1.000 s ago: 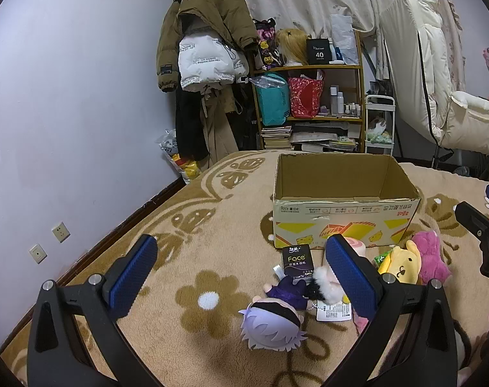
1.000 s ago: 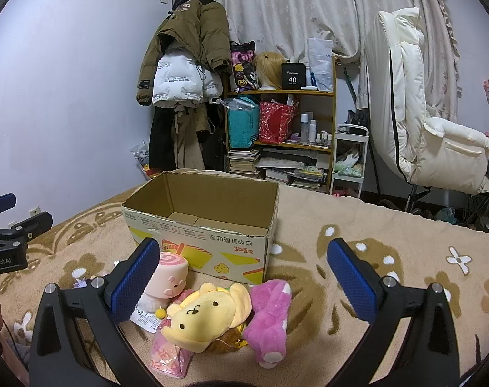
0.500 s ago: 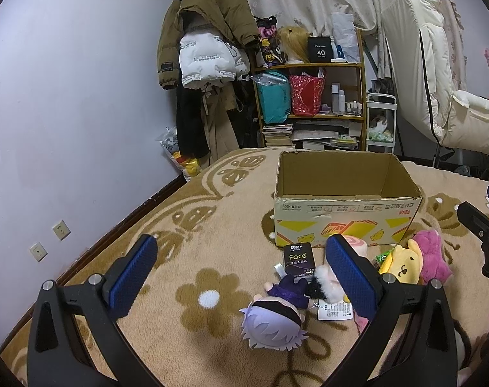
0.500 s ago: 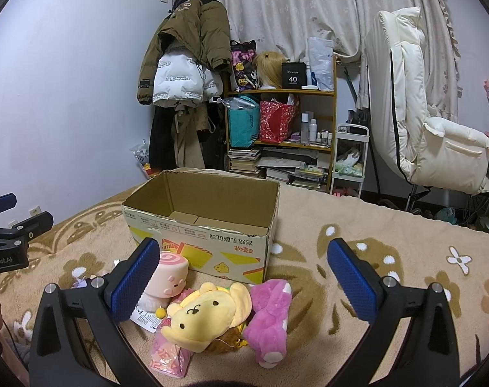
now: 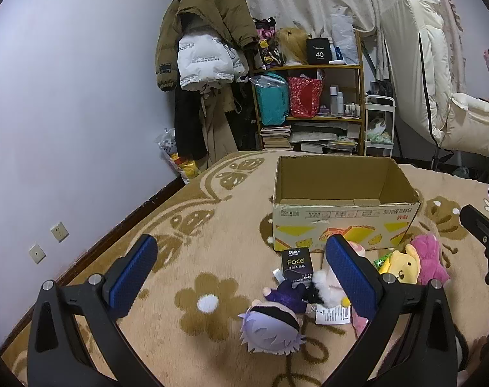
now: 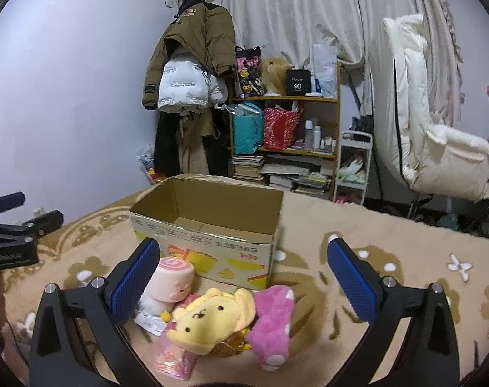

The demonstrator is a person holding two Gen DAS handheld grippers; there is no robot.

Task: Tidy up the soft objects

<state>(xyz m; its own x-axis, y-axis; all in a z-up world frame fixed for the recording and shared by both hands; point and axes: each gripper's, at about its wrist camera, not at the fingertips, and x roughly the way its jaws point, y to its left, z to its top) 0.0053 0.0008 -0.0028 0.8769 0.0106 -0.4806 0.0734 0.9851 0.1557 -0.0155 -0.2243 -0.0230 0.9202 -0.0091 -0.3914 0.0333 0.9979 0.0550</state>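
Both grippers wide open and empty: left gripper point(image 5: 241, 269) hangs above the purple-haired doll point(image 5: 272, 325), right gripper point(image 6: 244, 274) above the yellow bear plush point(image 6: 212, 319) and pink plush point(image 6: 273, 316), jaws spread, probably to straddle a toy. Toys lie bunched on the blanket point(image 6: 389, 235) just in front of the cardboard box point(image 6: 212, 222), which looks empty with its top open, so each drop should be short.

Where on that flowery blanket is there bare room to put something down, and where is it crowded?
Bare blanket lies left of the cardboard box, toward the wall, and also right of the box. The box itself looks empty. It is crowded just in front of the box: the purple-haired doll, black Face packet, pink roll plush, yellow bear and pink plush bunch together.
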